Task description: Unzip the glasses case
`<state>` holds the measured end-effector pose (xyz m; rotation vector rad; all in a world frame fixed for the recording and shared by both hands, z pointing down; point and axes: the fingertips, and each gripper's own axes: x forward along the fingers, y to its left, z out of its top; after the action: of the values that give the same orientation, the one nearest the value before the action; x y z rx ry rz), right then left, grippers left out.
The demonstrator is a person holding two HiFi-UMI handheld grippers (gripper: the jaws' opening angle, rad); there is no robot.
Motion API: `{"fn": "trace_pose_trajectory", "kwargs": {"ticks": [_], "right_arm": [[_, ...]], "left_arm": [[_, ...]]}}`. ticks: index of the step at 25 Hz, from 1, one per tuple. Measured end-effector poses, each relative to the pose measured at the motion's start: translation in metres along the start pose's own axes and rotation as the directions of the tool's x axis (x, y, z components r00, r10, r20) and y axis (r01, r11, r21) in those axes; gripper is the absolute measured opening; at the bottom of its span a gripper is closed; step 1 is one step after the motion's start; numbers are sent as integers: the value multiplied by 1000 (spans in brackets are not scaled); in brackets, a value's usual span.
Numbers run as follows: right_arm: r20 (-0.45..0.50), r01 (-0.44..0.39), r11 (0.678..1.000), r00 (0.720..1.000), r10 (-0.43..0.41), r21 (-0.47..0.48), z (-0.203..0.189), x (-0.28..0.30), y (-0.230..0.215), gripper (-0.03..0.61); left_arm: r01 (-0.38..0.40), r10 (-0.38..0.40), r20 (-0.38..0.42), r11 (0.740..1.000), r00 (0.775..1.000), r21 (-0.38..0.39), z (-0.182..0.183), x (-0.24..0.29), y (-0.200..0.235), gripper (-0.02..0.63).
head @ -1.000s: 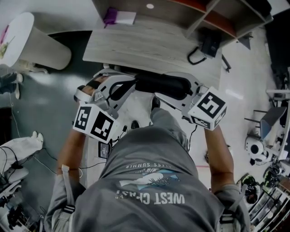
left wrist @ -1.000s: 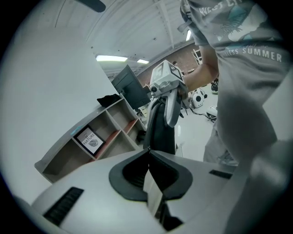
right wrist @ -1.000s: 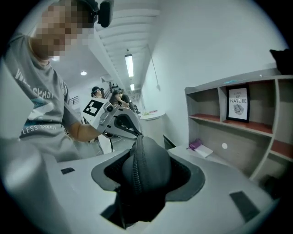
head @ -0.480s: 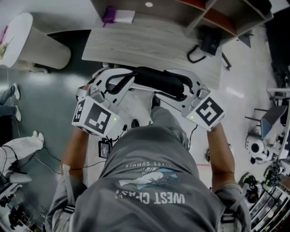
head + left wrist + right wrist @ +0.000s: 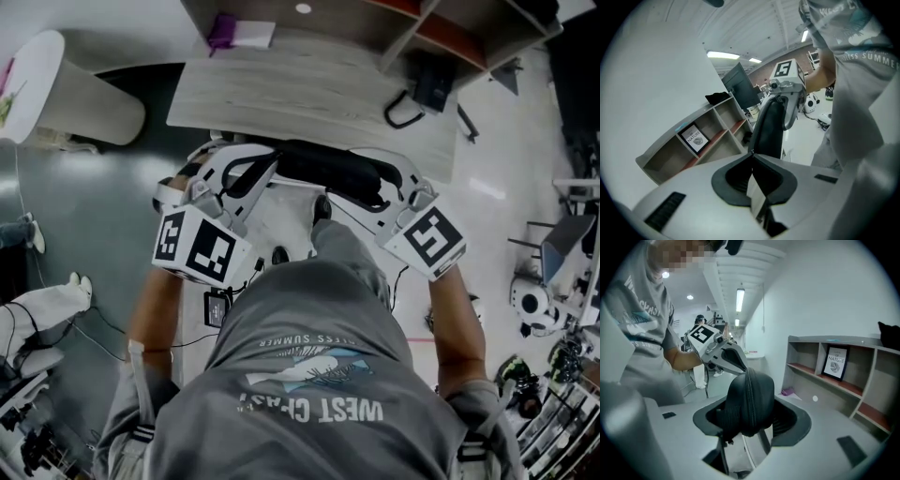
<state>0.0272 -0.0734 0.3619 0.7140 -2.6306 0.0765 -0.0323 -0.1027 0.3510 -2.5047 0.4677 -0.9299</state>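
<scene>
Seen from its own camera, the right hand-held gripper has the rounded end of the black glasses case seated between jaws that are closing on it, seam facing out. The head view shows only a dark bar there. The left hand-held gripper has its jaws pressed together right at the case's far end, but I cannot tell whether they pinch the zip tab. The case hangs in the air between the two, with the grey wooden worktop beyond their tips and an open shelf unit behind it holding a framed print.
</scene>
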Motion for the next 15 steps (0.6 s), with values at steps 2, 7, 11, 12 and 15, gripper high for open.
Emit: {"fn": "trace_pose_trajectory", "kwargs": {"ticks": [2, 7, 11, 12, 15], "right_arm": [[95, -20, 1000, 995, 20, -2, 16, -9, 3, 250], [219, -32, 999, 975, 25, 29, 25, -19, 2, 250], [112, -31, 997, 993, 23, 71, 10, -17, 6, 233], [86, -23, 997, 996, 17, 73, 8, -16, 6, 230], [57, -6, 996, 998, 0, 94, 5, -15, 4, 225]], "left_arm": [[24, -24, 19, 1000, 1000, -16, 4, -1, -2, -2], [63, -57, 68, 995, 996, -84, 4, 1, -11, -2], [66, -66, 18, 997, 998, -42, 1, 5, -21, -2], [62, -62, 4, 998, 998, -23, 1, 6, -22, -2], [35, -35, -2, 999, 999, 2, 7, 4, -22, -2]]}}
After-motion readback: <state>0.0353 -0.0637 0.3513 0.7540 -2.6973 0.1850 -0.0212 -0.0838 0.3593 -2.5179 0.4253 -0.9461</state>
